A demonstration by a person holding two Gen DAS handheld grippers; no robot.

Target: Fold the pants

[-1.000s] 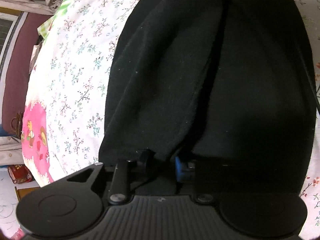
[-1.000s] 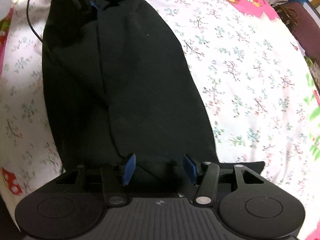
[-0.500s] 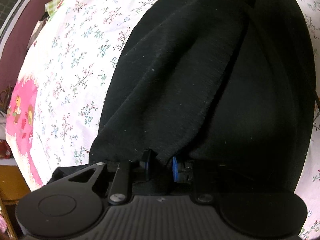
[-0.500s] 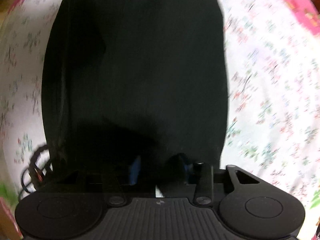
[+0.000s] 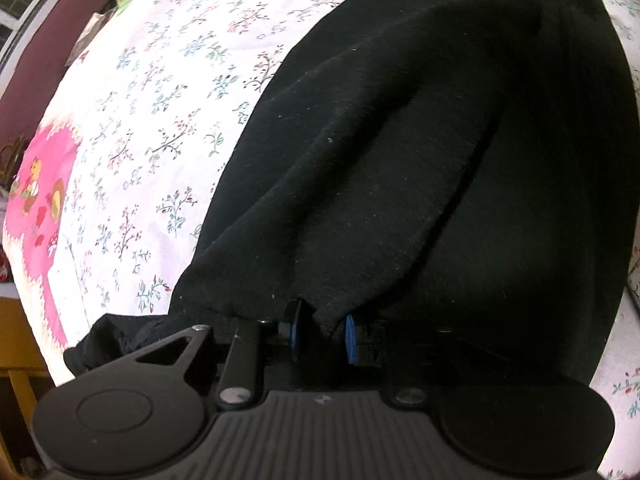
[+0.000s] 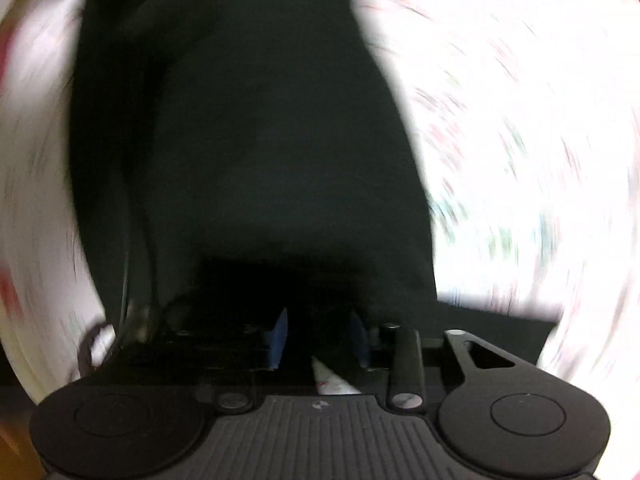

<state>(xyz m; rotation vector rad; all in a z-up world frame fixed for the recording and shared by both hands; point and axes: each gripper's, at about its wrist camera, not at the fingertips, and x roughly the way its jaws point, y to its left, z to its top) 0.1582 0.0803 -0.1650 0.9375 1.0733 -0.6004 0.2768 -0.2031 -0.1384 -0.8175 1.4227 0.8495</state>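
Now black pants (image 5: 400, 160) lie spread on the flowered bedsheet (image 5: 160, 120). Left gripper (image 5: 320, 330) is clamped on a pinched fold at their edge. Right gripper (image 6: 318, 334): jaws opening, dark cloth between them; view blurred, contact unclear.

Floral sheet (image 6: 520, 140) motion-blurred (right wrist view); pants (image 5: 400, 160) far end cropped.
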